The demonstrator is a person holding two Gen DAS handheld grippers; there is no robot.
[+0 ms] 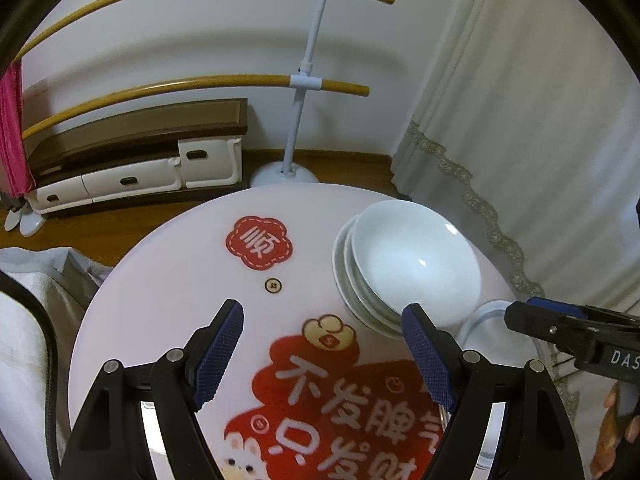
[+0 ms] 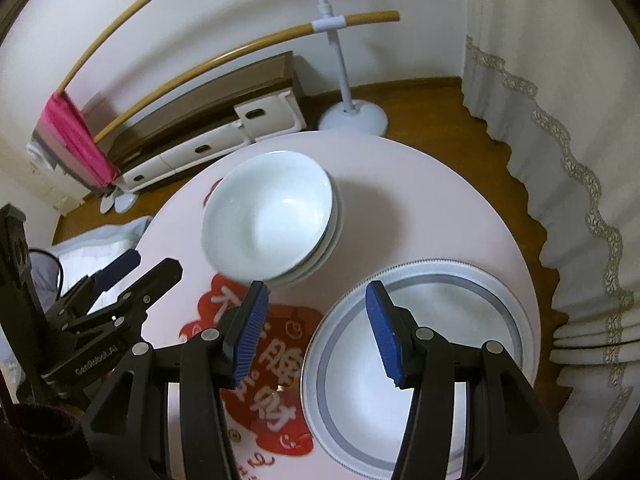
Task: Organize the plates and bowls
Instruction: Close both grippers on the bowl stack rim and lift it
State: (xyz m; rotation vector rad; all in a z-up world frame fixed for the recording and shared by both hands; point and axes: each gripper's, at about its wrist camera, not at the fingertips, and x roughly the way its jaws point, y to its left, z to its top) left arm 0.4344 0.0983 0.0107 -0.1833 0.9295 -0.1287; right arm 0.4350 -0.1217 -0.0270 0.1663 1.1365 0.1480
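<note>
While stacked bowls (image 2: 272, 220) sit beside the plate (image 2: 416, 364), both grippers' fingers (image 1: 218, 354) hover released, grasping nothing.

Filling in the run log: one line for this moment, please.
left gripper: open, empty | right gripper: open, empty | bowls: stacked | plate: beside stack

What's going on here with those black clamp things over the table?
A person is tidying dishes on a round white table with a clamp tool in each hand. The white bowls already sit nested in a stack, and a grey-rimmed plate lies beside them. The left gripper and the right gripper both hang open above the table, holding nothing; the right one is over the plate's near edge.
</note>
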